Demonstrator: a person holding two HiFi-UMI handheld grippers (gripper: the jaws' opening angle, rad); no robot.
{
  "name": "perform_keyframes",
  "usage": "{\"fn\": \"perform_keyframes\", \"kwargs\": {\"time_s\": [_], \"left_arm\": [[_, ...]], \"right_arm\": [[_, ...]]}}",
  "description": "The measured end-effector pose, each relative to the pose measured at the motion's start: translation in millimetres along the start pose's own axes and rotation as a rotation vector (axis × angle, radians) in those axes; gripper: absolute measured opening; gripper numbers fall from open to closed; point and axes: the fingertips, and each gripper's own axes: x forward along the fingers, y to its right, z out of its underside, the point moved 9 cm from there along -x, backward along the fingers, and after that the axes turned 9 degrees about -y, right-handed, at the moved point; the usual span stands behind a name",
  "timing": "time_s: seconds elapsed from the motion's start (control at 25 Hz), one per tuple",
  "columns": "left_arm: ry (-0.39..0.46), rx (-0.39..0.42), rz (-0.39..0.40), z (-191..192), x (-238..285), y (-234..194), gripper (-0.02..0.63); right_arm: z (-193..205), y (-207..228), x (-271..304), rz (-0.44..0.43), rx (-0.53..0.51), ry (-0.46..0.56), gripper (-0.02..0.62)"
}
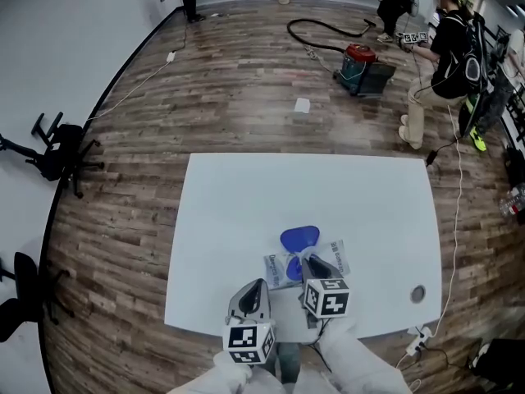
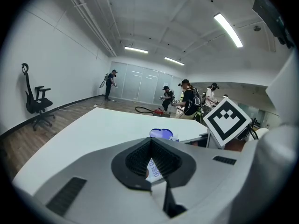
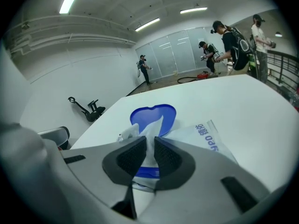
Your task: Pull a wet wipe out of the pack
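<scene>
We judge the pull as begun but not finished: the lid is open and a wipe is gripped, yet most of that wipe sits inside the pack.

On the left, our left tool [image 2: 150, 141] has its tips pressed together, and the printed near-left edge of the pack [image 2: 154, 170] shows between its pads. It appears to be pinching that edge to steady the pack, though we read this only from the left gripper view.

In the middle, the pack [image 1: 335, 258] lies flat on the white tabletop [image 1: 246, 203], close to the near edge. Its blue lid [image 1: 299, 238] is flipped open and points away from us. A white wet wipe [image 3: 152, 124] stands up out of the opening in a crumpled peak. We cannot see how many more wipes lie beneath it.

On the right, our right tool [image 3: 150, 143] pinches that wipe, with its pads closed on the raised fold just above the opening. The lid [image 3: 150, 112] shows behind it and the pack's printed film [image 3: 205, 139] lies to its right.

What is left, as we judge it, is to draw the wipe up and clear of the opening while the pack stays put.
</scene>
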Motion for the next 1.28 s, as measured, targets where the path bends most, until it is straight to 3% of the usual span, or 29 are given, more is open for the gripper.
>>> {"fn": "perform_keyframes", "kwargs": {"time_s": [0.28, 1.28], "left_arm": [[0.008, -0.007, 0.000, 0, -4, 1, 0.000], [0.086, 0.005, 0.026, -16, -26, 9, 0.000]], "right_arm": [[1, -4, -2, 0.008, -0.005, 0.009, 0.015], [-14, -21, -40, 0.037, -0.031, 0.105, 0.012]]}}
